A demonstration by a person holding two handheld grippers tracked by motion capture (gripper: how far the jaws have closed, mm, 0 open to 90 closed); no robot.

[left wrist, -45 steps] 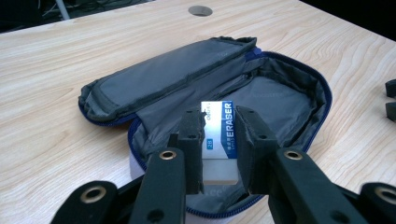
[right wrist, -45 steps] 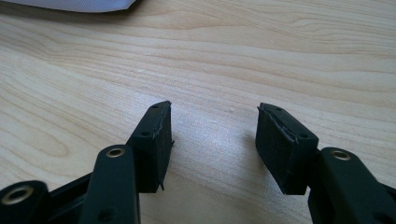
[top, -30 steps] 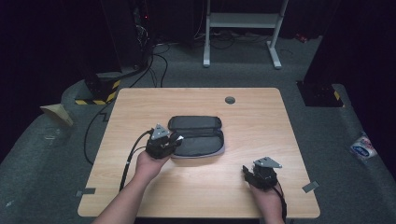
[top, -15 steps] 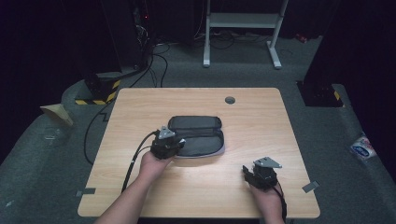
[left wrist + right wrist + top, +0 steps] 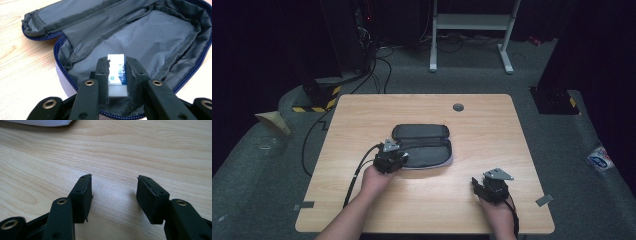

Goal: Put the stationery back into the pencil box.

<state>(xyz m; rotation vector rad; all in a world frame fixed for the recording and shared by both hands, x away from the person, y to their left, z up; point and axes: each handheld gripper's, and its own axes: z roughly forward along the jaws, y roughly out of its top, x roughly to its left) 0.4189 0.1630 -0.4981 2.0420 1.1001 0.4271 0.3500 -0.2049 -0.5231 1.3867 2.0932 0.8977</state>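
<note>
White eraser (image 5: 116, 75) clamped in left claw (image 5: 117, 65), inside open pencil case (image 5: 160, 32); release left. Right claw (image 5: 114, 195) open, empty, over bench (image 5: 150, 150).

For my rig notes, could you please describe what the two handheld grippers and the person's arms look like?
Both are black. The left gripper and right gripper each carry a grey three-cornered plate on top and trail a black cable. Their jaws are blocky black pads on arms with brass-coloured rivets. The forearms are bare, with no sleeves in view.
</note>
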